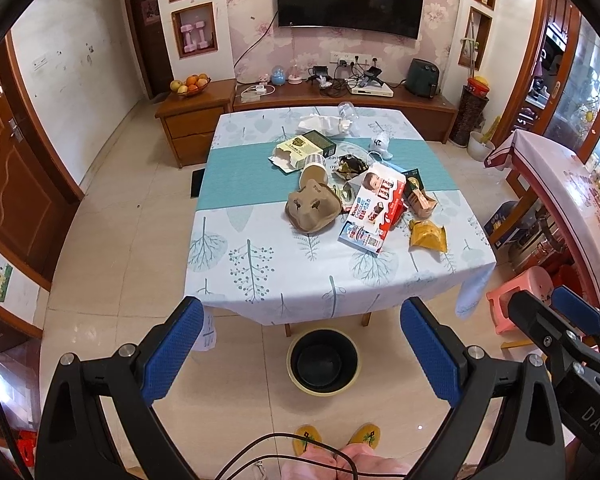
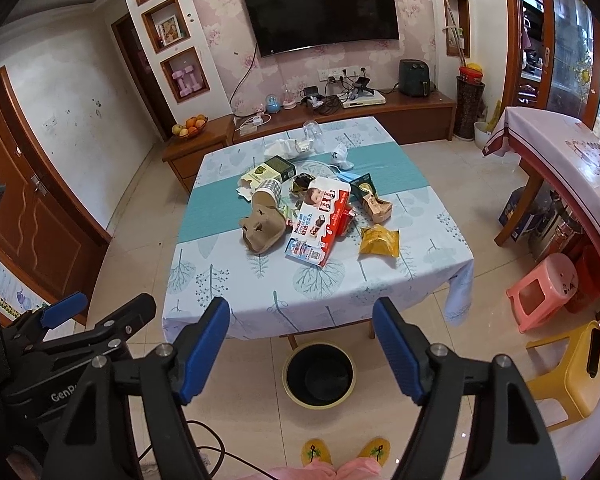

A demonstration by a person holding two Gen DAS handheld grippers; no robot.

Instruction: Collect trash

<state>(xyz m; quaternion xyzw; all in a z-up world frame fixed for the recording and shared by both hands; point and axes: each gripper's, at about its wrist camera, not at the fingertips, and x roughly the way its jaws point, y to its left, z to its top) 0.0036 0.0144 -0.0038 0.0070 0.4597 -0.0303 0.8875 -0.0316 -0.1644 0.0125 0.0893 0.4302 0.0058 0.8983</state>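
Observation:
Trash lies in a heap on the table point(image 1: 260, 280) point(image 2: 228, 304): a brown pulp cup carrier point(image 1: 313, 208) point(image 2: 262, 229), a Kinder box point(image 1: 374, 210) point(image 2: 320, 222), a yellow wrapper point(image 1: 428, 235) point(image 2: 380, 242), a paper cup point(image 1: 313, 168), a green box point(image 1: 304, 148), tissues point(image 1: 324, 123). A black bin with a yellow rim point(image 1: 323, 362) point(image 2: 319, 374) stands on the floor in front of the table. My left gripper point(image 1: 300, 356) and right gripper point(image 2: 302, 354) are both open and empty, held above the floor short of the table.
A pink stool point(image 2: 540, 290) and a yellow stool point(image 2: 572, 372) stand at the right beside a second covered table point(image 2: 560, 148). A TV cabinet point(image 1: 340, 100) runs along the far wall. The person's yellow slippers point(image 2: 346, 452) show below.

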